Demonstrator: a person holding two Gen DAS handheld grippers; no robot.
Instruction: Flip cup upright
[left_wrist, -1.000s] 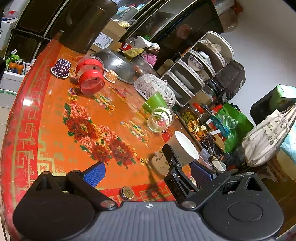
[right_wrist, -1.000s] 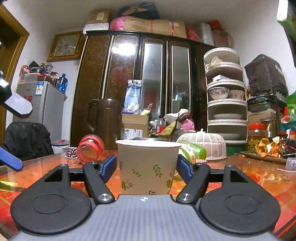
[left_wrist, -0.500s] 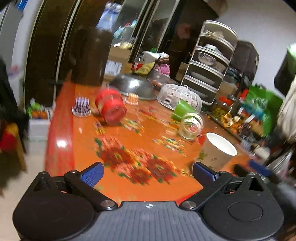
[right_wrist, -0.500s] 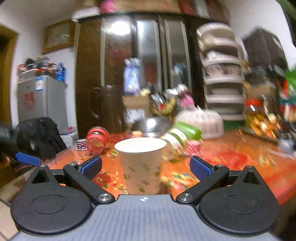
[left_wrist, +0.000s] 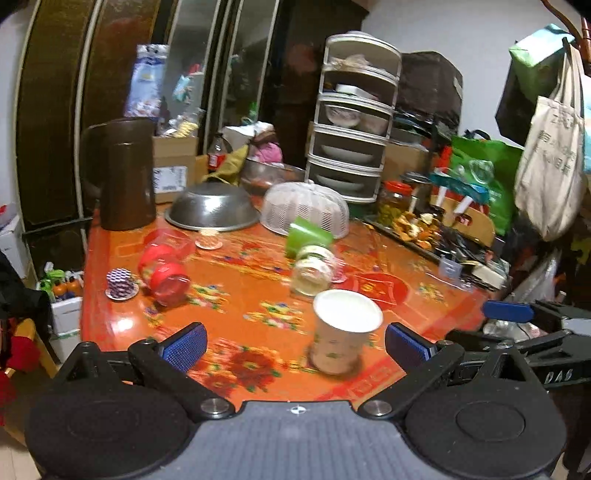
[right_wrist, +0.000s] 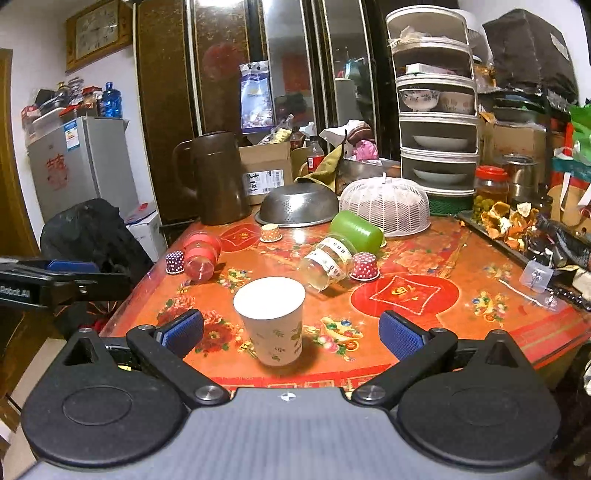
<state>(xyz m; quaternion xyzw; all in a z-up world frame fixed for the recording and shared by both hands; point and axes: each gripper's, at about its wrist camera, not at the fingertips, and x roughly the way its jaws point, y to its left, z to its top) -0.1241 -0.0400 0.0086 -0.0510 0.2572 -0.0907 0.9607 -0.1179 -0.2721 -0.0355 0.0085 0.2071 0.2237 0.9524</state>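
On glossy table (right_wrist: 424, 332), upright paper cup (right_wrist: 275, 325) (leaf-printed)

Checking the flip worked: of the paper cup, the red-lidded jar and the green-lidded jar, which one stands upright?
The white paper cup with the leaf print, nearest the table's front edge, stands mouth up. The red-lidded jar and green-lidded jar both lie on their sides farther back.

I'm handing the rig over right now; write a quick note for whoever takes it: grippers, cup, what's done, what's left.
Left gripper: open, empty, short of the table edge.
Right gripper: open, empty, fingers well clear on either side of the cup.
Paper cup: upright, mouth up, near the front edge of the red table, nothing holding it.
Done: the flip looks complete.
Left: apparently nothing; just keep both grippers clear of the cup.
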